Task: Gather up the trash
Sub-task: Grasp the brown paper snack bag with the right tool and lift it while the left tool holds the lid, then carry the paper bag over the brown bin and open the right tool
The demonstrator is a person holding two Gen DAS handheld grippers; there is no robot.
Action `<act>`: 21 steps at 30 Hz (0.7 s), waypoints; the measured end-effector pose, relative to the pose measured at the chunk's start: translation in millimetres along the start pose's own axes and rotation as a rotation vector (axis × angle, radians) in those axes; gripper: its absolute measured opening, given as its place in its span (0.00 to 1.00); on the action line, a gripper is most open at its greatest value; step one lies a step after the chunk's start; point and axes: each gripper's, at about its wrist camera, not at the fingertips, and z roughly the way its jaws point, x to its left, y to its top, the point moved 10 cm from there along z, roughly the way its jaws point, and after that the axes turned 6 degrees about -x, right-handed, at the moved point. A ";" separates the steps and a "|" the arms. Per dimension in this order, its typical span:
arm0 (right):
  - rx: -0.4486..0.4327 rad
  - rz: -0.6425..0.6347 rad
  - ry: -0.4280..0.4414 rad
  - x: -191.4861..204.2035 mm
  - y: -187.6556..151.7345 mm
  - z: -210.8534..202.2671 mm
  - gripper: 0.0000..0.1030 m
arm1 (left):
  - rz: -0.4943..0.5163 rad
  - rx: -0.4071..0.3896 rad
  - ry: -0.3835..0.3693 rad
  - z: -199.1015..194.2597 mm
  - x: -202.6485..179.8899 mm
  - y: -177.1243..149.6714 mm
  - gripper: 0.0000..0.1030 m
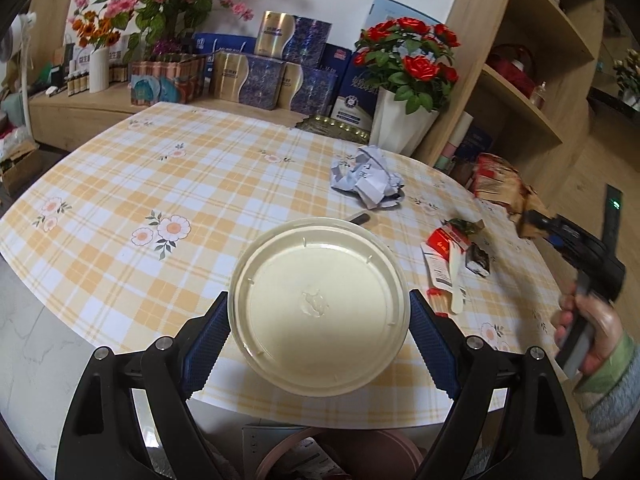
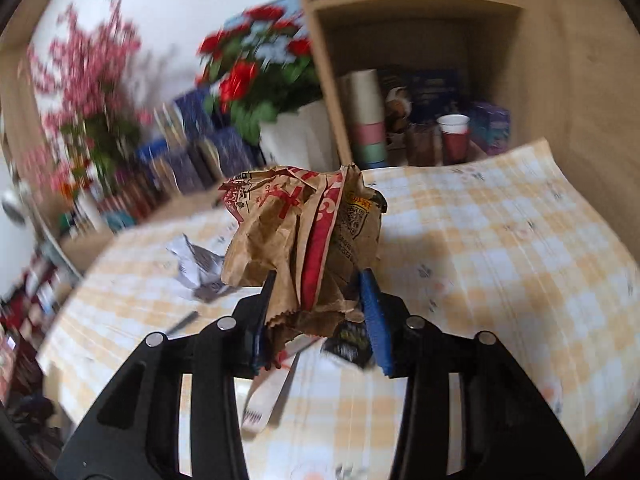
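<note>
My left gripper (image 1: 319, 310) is shut on a round cream plastic lid or bowl (image 1: 319, 306), held above the near edge of the checked table (image 1: 160, 184). My right gripper (image 2: 318, 312) is shut on a crumpled brown paper bag with red print (image 2: 304, 236), lifted above the table; the bag also shows at the right of the left wrist view (image 1: 502, 188), with the hand holding the right gripper below it. A crumpled white paper (image 1: 366, 180) lies mid-table. Red and dark wrappers with a white spoon (image 1: 454, 260) lie to the right.
A brown bin with trash (image 1: 320, 456) sits below the table's near edge. A white pot of red roses (image 1: 404, 120) and blue gift boxes (image 1: 256, 80) stand behind the table. A wooden shelf (image 1: 520, 92) holds cups on the right.
</note>
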 end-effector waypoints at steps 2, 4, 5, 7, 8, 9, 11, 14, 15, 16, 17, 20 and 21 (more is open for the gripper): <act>0.000 0.021 -0.010 -7.8 -7.5 -16.2 0.41 | 0.009 0.002 -0.005 -5.5 -4.0 -1.6 0.81; 0.002 0.025 -0.023 -15.1 -18.9 -36.5 0.41 | 0.017 0.004 -0.011 -11.4 -7.8 -3.6 0.81; 0.004 0.026 -0.027 -17.2 -23.4 -44.3 0.41 | 0.024 0.004 -0.014 -15.1 -10.1 -4.9 0.81; 0.009 0.029 -0.029 -19.8 -33.6 -60.5 0.41 | 0.038 0.007 -0.019 -21.7 -14.5 -8.3 0.81; 0.012 0.026 -0.028 -20.0 -39.2 -69.4 0.41 | 0.041 0.009 -0.021 -24.2 -16.0 -9.7 0.81; 0.013 0.021 -0.027 -19.8 -43.5 -76.0 0.41 | 0.042 0.012 -0.025 -27.1 -17.4 -11.3 0.81; 0.023 -0.012 -0.024 -15.6 -55.6 -92.7 0.41 | 0.039 0.019 -0.037 -33.7 -20.1 -15.3 0.81; 0.036 -0.053 -0.004 -8.1 -67.9 -111.7 0.41 | 0.047 0.020 -0.047 -45.7 -25.0 -19.2 0.81; 0.039 -0.060 0.006 -5.3 -70.6 -116.7 0.41 | 0.053 0.018 -0.048 -48.7 -26.7 -19.6 0.81; 0.043 -0.068 0.019 -1.5 -74.3 -123.3 0.41 | 0.062 0.015 -0.050 -53.5 -28.9 -20.5 0.81; 0.045 -0.073 0.027 1.4 -76.5 -127.6 0.41 | 0.068 0.013 -0.053 -58.3 -31.2 -21.3 0.81; 0.052 -0.092 0.044 10.9 -82.6 -136.5 0.41 | 0.077 0.007 -0.061 -70.5 -35.4 -23.4 0.81; 0.060 -0.100 0.056 15.8 -87.3 -139.6 0.41 | 0.077 0.004 -0.062 -75.0 -36.5 -24.2 0.81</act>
